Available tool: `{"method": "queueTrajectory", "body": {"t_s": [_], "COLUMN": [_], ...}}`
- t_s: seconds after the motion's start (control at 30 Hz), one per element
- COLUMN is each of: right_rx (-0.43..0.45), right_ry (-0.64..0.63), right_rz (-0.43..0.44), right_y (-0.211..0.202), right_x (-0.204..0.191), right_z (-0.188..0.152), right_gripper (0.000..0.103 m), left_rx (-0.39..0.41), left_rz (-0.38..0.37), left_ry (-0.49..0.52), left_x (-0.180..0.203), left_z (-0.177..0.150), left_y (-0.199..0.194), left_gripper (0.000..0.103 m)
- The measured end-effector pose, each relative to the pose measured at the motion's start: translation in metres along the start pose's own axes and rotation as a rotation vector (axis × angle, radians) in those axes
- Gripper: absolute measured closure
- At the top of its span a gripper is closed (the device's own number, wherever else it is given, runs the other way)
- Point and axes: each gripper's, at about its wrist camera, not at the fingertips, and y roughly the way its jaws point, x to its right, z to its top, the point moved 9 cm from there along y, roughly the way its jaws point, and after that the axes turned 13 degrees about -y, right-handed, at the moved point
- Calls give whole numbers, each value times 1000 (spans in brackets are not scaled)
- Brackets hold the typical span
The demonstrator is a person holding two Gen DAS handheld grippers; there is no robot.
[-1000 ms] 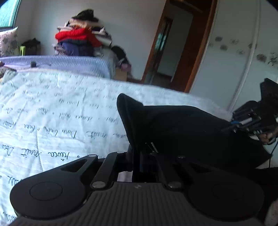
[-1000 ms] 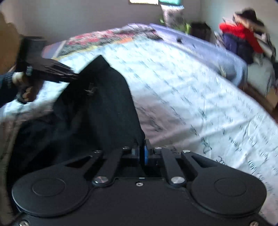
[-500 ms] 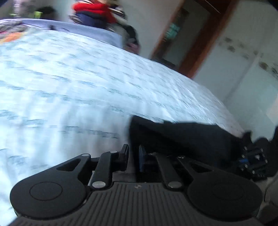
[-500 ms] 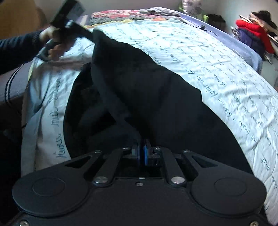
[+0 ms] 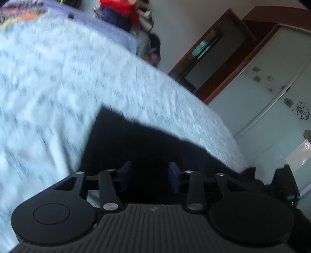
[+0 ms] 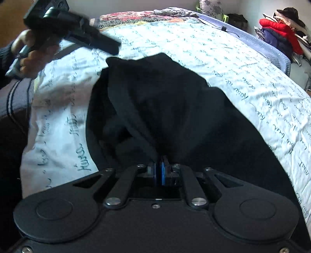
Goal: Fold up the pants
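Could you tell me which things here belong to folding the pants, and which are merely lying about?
In the job: black pants; left tongs, opening; right tongs, shut on pants.

Lying about: clothes pile; patterned blanket; wardrobe.

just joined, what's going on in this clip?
A person is folding black pants on a bed with a handheld gripper in each hand. The right gripper is shut on a bunched edge of the pants near the bed's edge. The left gripper is opening, its fingers apart and clear of the fabric; seen from the right wrist view it hovers above the pants' far corner. The pants lie doubled over on the script-printed sheet, the fold laid but not smoothed.
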Motion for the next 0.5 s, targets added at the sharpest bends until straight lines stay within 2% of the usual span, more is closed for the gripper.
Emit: {"method": "queueTrajectory", "body": {"t_s": [0.03, 0.13, 0.2, 0.27, 0.33, 0.4, 0.43, 0.5], "right_rx": [2, 28, 43, 43, 35, 36, 41, 58], "right_ry": [2, 11, 26, 25, 2, -16, -13, -12], "right_rz": [-5, -11, -5, -4, -13, -19, -21, -23], "right_y": [-1, -8, -11, -3, -1, -2, -4, -10], "right_x": [0, 3, 5, 0, -5, -7, -7, -6], "right_z": [1, 5, 4, 4, 4, 6, 8, 10], "right_gripper": [97, 97, 97, 97, 96, 96, 96, 96], "left_rx": [-9, -21, -24, -13, 6, 8, 16, 23], "left_rz": [-11, -24, -10, 38, 38, 6, -1, 50], "left_ry": [-24, -13, -32, -116, -166, -176, -160, -147], "left_x": [3, 13, 5, -12, -16, -8, -3, -6], "left_z": [-8, -26, -29, -18, -6, 2, 5, 8], "left_y": [-1, -6, -2, 8, 10, 6, 4, 11], "left_gripper": [61, 60, 60, 60, 60, 59, 55, 35]}}
